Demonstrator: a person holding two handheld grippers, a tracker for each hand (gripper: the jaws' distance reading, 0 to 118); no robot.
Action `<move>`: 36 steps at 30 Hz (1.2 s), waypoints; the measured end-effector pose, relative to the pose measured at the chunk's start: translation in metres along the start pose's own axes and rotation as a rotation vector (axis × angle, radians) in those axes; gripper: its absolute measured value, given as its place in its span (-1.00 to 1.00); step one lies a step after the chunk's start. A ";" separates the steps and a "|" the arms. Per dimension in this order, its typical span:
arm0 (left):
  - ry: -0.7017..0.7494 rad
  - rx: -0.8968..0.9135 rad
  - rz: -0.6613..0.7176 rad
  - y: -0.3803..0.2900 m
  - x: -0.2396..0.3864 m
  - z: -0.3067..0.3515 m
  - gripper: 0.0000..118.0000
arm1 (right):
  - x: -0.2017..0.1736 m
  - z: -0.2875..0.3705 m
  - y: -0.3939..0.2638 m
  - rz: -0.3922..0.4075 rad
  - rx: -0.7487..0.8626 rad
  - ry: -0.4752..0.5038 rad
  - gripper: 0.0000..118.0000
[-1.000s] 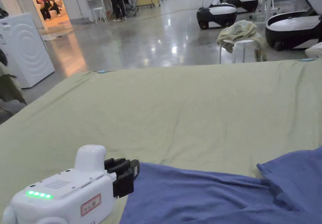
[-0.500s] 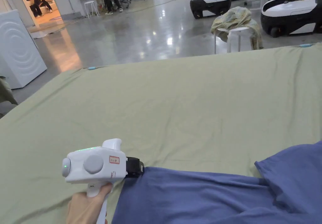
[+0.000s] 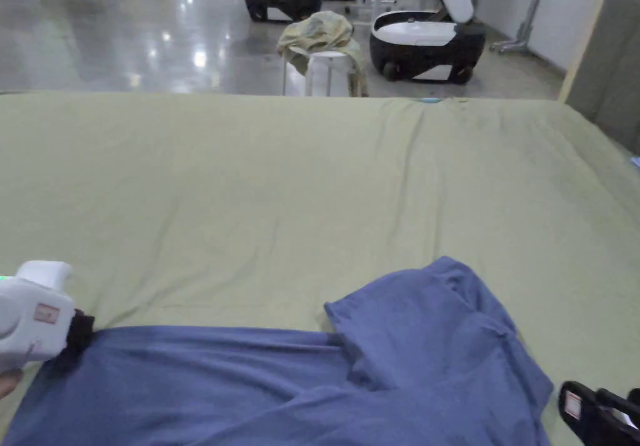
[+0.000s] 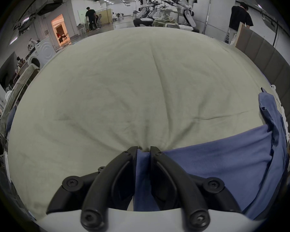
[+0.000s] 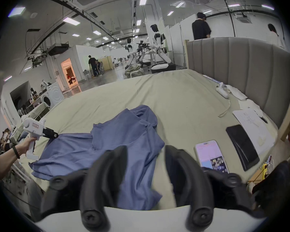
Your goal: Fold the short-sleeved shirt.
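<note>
Left gripper (image 4: 143,149) fingers pinched on soft, creased blue shirt (image 3: 300,378); right gripper (image 5: 145,149) fingers spread wide.

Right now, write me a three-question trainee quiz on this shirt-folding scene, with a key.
1. True or false: the left gripper has its fingers pressed on the blue shirt.
2. Multiple choice: the right gripper is A) shut on the shirt, B) open with nothing between its fingers, C) shut on the lit phone.
3. Fill in: the shirt lies on a green ____.

Key: 1 true; 2 B; 3 bedsheet.
</note>
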State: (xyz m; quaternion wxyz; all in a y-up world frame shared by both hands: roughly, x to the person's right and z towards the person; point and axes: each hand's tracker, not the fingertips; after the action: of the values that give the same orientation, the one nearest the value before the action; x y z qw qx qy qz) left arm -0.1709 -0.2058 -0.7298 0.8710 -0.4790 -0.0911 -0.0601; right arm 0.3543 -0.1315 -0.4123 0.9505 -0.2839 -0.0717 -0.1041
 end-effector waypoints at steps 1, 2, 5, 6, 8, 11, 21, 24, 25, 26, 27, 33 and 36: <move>0.004 0.000 -0.018 0.000 0.001 0.002 -0.85 | 0.003 -0.008 0.011 0.001 0.005 0.002 0.25; 0.003 0.051 -0.008 -0.003 0.005 0.009 -0.85 | 0.007 -0.021 0.026 -0.002 -0.015 0.006 0.25; -0.002 0.008 0.002 -0.004 0.007 -0.002 -0.85 | 0.027 -0.077 0.062 -0.076 -0.135 0.040 0.25; -0.012 0.004 0.026 -0.002 0.005 -0.004 -0.86 | 0.034 -0.103 0.074 -0.101 -0.187 0.061 0.25; -0.025 -0.006 0.051 0.000 0.005 0.000 -0.86 | 0.038 -0.148 0.092 -0.097 -0.256 0.012 0.25; -0.014 -0.009 0.031 0.000 0.011 0.003 -0.86 | 0.036 -0.209 0.103 -0.060 -0.367 -0.036 0.23; 0.035 0.005 -0.019 -0.002 0.021 0.005 -0.92 | -0.012 -0.252 0.081 0.168 -0.432 -0.094 -0.97; -0.009 0.104 -0.012 -0.004 0.009 0.031 -0.93 | -0.010 -0.229 0.092 0.141 -0.364 -0.091 -0.98; -0.003 0.184 -0.020 -0.007 0.008 0.054 -0.93 | -0.010 -0.215 0.098 0.139 -0.323 -0.093 -0.98; -0.001 0.267 0.000 -0.009 0.005 0.081 -0.93 | -0.011 -0.198 0.106 0.125 -0.282 -0.067 -0.98; -0.075 0.320 0.035 -0.007 -0.002 0.107 -0.93 | -0.012 -0.179 0.116 0.120 -0.239 -0.043 -0.98; -0.090 0.648 0.026 0.004 -0.013 0.267 -0.93 | -0.036 -0.055 0.189 0.139 0.042 -0.006 -0.98; -0.081 0.790 0.032 0.015 -0.025 0.332 -0.93 | -0.043 0.003 0.228 0.118 0.184 0.015 -0.98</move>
State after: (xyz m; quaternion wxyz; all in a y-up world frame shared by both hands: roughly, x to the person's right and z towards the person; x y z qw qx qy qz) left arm -0.2264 0.0830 -0.5732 0.9848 -0.1101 -0.1341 0.0119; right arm 0.3668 0.0630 -0.5379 0.9775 -0.1983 -0.0569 -0.0433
